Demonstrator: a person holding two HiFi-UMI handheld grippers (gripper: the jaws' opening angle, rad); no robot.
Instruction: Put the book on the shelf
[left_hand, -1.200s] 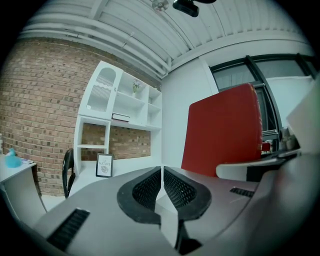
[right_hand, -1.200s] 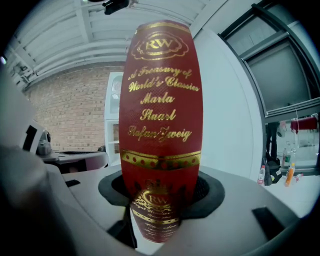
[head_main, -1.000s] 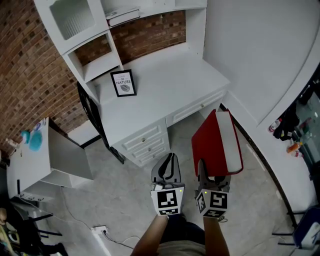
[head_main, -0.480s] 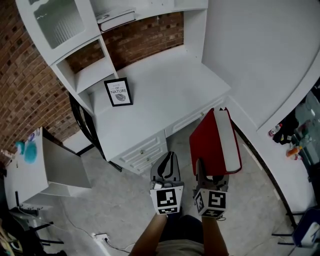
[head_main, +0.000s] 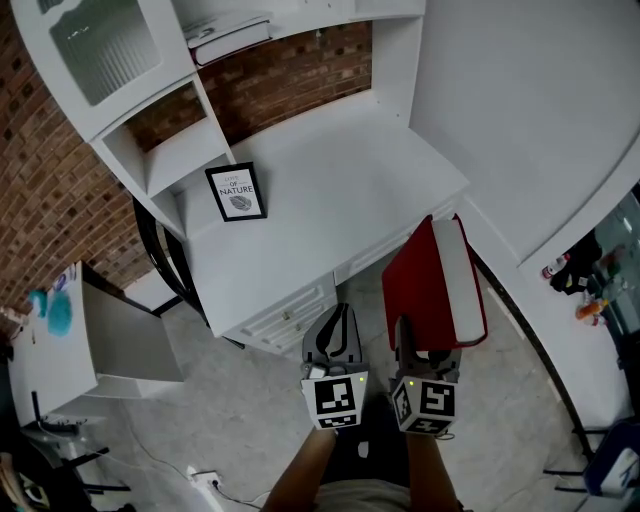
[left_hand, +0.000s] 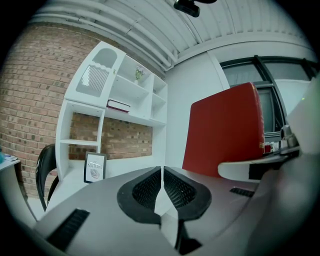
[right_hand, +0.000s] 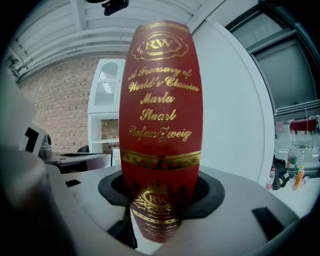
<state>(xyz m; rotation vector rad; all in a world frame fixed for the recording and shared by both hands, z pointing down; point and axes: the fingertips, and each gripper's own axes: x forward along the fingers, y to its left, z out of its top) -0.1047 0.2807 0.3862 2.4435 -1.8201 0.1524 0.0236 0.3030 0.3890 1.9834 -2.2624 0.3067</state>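
A thick red book (head_main: 432, 285) with gold lettering on its spine (right_hand: 161, 125) stands upright in my right gripper (head_main: 430, 352), whose jaws are shut on its lower end. My left gripper (head_main: 335, 345) hangs beside it, shut and empty, its pads (left_hand: 150, 187) touching. Both hover over the floor in front of a white desk (head_main: 330, 190). The white shelf unit (head_main: 160, 75) rises behind the desk; one dark book (head_main: 232, 38) lies flat on a shelf (left_hand: 119, 105).
A framed "Nature" picture (head_main: 237, 192) stands on the desk at the left. A black chair (head_main: 165, 255) sits left of the desk. A small white table (head_main: 60, 330) is at far left. A curved white counter (head_main: 580, 260) runs along the right.
The view has crept forward and slightly right toward the desk. Both grippers and the book keep the same pose.
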